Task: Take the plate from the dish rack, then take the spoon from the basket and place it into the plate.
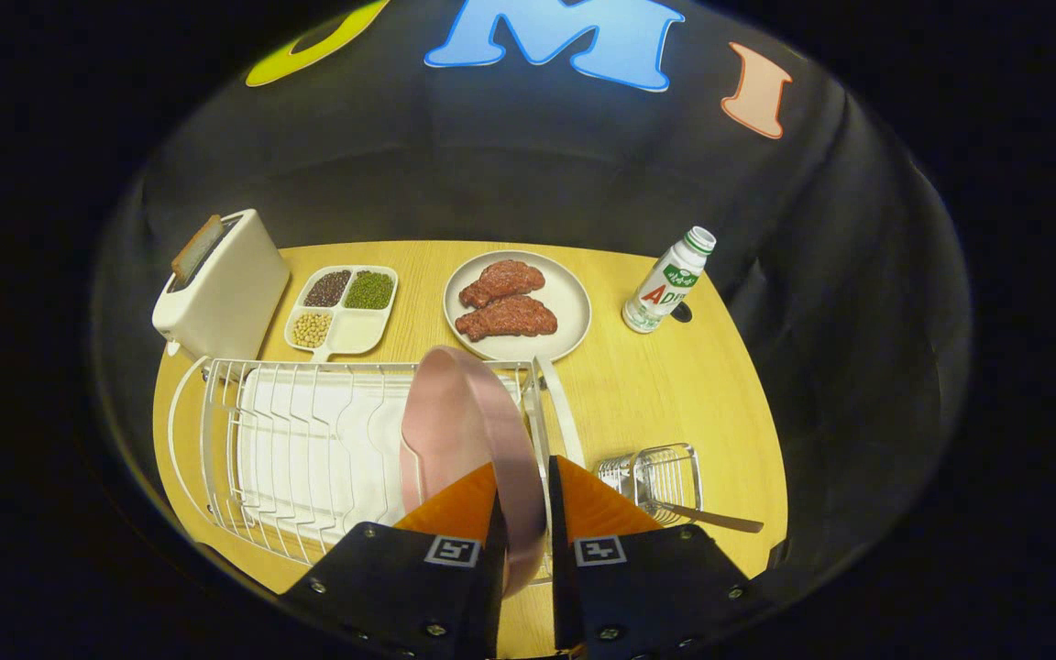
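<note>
Over on the left a white wire dish rack (308, 449) is sitting on the wooden tabletop (656, 385), and the pink round plate (464, 431) is standing on edge at its right end. The hand-held gripper (523, 513) is pinching that plate's rim, both fingers pressing on it. Just right, a metal spoon (707, 516) is poking out of a small wire basket (652, 477).
</note>
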`<state>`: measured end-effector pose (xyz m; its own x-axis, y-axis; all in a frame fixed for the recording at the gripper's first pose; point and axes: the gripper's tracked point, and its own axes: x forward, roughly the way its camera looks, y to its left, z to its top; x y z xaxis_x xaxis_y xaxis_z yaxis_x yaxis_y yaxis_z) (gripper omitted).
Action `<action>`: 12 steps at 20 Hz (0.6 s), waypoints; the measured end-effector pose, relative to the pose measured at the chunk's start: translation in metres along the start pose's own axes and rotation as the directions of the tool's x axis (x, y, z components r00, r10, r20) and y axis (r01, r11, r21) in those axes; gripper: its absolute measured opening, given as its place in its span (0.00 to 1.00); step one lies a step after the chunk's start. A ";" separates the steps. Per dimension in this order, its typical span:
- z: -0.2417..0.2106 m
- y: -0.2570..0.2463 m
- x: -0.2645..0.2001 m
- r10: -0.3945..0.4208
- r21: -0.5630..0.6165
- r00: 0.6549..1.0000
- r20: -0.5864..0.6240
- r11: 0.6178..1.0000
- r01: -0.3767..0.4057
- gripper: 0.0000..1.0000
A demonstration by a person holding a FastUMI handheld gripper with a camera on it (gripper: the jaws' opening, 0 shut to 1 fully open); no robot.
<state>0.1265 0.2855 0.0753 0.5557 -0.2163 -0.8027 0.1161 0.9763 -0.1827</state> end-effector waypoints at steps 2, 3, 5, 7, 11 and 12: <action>0.003 0.002 -0.013 -0.024 -0.023 1.000 -0.002 0.999 0.024 0.17; 0.004 0.005 -0.016 -0.038 -0.033 0.999 0.001 0.999 0.038 0.17; 0.005 0.011 -0.018 -0.071 -0.069 0.997 0.000 0.995 0.071 0.17; 0.010 0.014 -0.023 -0.103 -0.100 0.995 0.012 0.990 0.104 0.17; 0.017 0.015 -0.028 -0.118 -0.146 0.993 0.022 0.982 0.120 0.11; 0.019 0.013 -0.030 -0.124 -0.141 0.992 0.025 0.982 0.126 0.11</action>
<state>0.1263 0.3045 0.1079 0.5572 -0.3354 -0.7596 0.0679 0.9301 -0.3609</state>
